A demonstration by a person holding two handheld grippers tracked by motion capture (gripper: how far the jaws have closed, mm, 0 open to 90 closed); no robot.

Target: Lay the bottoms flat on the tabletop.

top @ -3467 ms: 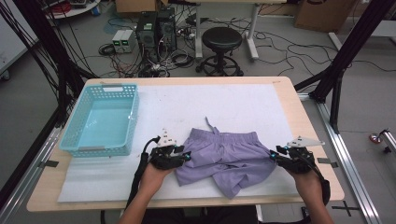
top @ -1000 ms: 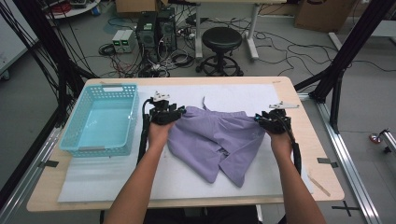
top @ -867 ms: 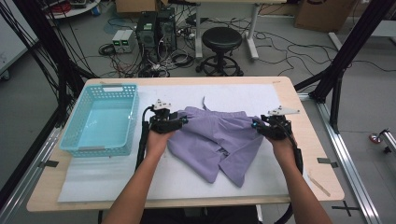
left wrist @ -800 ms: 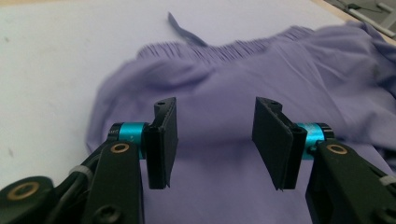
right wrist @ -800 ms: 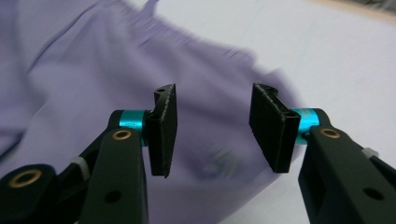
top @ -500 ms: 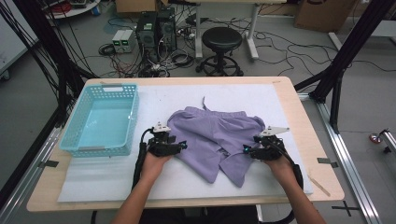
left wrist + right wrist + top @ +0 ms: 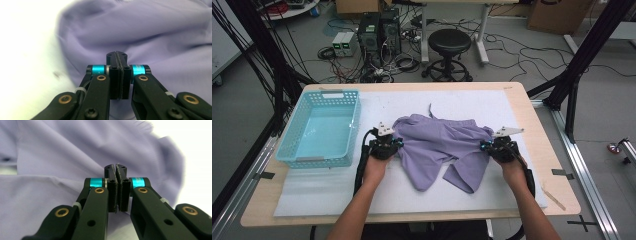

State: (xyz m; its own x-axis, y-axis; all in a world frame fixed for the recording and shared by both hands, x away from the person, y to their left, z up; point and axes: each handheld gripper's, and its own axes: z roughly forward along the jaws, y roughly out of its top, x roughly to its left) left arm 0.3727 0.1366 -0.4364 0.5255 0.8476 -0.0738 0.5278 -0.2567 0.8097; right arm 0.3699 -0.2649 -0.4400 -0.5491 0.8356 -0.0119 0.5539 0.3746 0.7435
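A crumpled lilac garment (image 7: 442,150), probably shorts, lies mid-bench (image 7: 522,95), to the right of an empty turquoise basket (image 7: 319,132). The person's left gripper (image 7: 384,145) sits at the garment's left edge and the right gripper (image 7: 501,146) at its right edge, likely so the cloth can be spread or folded from both sides at once. Both sets of jaws have just been closing and now meet with no gap. The high view gives the whole layout but hides the jaw tips. The left gripper view (image 7: 117,56) and right gripper view (image 7: 115,171) show the pads pressed together over purple cloth; whether fabric is pinched between them is unclear
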